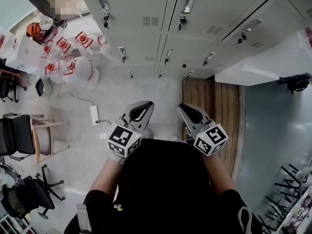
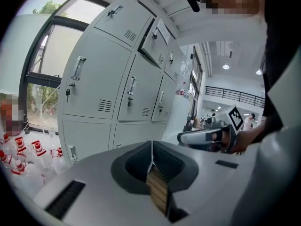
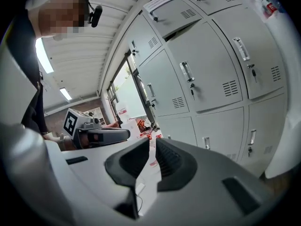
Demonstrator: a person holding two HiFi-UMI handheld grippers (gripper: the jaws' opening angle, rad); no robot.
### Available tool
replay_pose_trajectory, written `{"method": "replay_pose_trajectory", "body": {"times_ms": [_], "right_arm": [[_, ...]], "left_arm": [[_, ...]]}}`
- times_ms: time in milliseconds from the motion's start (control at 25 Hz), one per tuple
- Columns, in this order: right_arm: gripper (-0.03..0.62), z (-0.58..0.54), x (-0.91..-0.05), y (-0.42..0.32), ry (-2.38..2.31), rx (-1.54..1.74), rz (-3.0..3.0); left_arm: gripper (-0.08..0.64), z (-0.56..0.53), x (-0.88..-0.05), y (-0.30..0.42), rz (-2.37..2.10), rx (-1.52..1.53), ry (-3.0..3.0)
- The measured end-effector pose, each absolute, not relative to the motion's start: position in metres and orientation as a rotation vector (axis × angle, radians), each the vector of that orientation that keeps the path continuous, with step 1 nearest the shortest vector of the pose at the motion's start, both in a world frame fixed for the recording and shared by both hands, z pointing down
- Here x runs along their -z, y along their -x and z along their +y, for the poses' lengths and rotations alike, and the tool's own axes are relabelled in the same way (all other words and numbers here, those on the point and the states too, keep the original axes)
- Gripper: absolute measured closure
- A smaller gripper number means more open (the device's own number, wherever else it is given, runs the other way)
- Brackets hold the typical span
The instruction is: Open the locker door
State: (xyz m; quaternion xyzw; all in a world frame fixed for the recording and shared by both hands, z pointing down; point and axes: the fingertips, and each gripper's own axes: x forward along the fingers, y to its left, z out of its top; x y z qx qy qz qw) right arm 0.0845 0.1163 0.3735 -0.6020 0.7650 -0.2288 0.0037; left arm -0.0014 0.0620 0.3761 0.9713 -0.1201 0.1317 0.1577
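A bank of grey lockers [image 1: 146, 28] stands ahead, each door with a metal handle [image 1: 189, 3] and a keyed lock. I hold both grippers side by side in front of my body, well short of the doors and touching nothing. My left gripper [image 1: 148, 105] has its jaws pressed together and empty; in the left gripper view it [image 2: 151, 142] points at a locker door [image 2: 94, 84]. My right gripper [image 1: 182, 106] shows a thin gap between its jaws with nothing in it; in the right gripper view it [image 3: 153, 140] faces a locker door [image 3: 211, 79].
White bags with red print [image 1: 68, 52] are heaped on the floor left of the lockers. Office chairs [image 1: 19, 135] stand at the left, and a white power strip [image 1: 94, 115] lies on the floor. A wooden platform [image 1: 209, 101] and a white counter [image 1: 263, 62] are at the right.
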Motion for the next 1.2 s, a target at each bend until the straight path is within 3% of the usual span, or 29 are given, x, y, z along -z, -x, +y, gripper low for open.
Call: {"method": "replay_pose_trajectory", "body": {"times_ms": [520, 1200], "right_arm": [[0.535, 0.022, -0.388, -0.060, 1.979, 0.737, 2.358], [0.535, -0.021, -0.444, -0.146, 1.919, 0.811, 2.495]], "left_arm": [[0.535, -0.023, -0.382, 0.030, -0.260, -0.384, -2.767], [0.535, -0.052, -0.409, -0.020, -0.507, -0.480, -2.670]]}}
